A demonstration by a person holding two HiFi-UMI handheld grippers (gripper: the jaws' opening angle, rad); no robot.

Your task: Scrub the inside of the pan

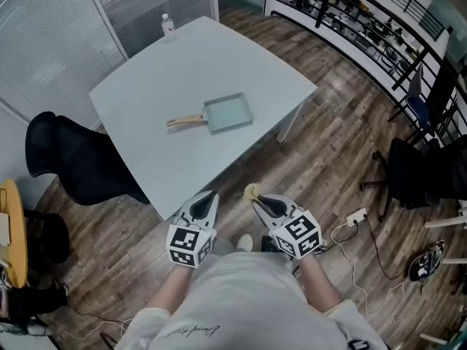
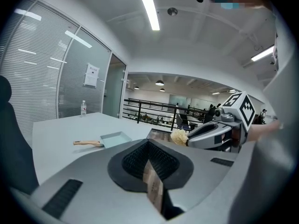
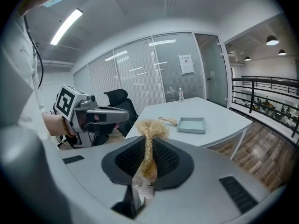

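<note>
A pale green square pan (image 1: 228, 112) with a wooden handle (image 1: 184, 120) lies on the white table (image 1: 146, 93); it also shows as the pan (image 2: 114, 138) and the pan (image 3: 191, 124) in the gripper views. My left gripper (image 1: 207, 197) is shut with nothing in it, just off the table's near corner. My right gripper (image 1: 256, 199) is shut on a tan scrubber (image 1: 251, 191), whose frayed tuft (image 3: 150, 129) sticks out past the jaws. Both grippers are well short of the pan.
A water bottle (image 1: 168, 25) stands at the table's far corner. A black office chair (image 1: 66, 159) sits at the table's left side. Another dark chair (image 1: 419, 170) and a cable with a power strip (image 1: 356, 216) are on the wooden floor to the right.
</note>
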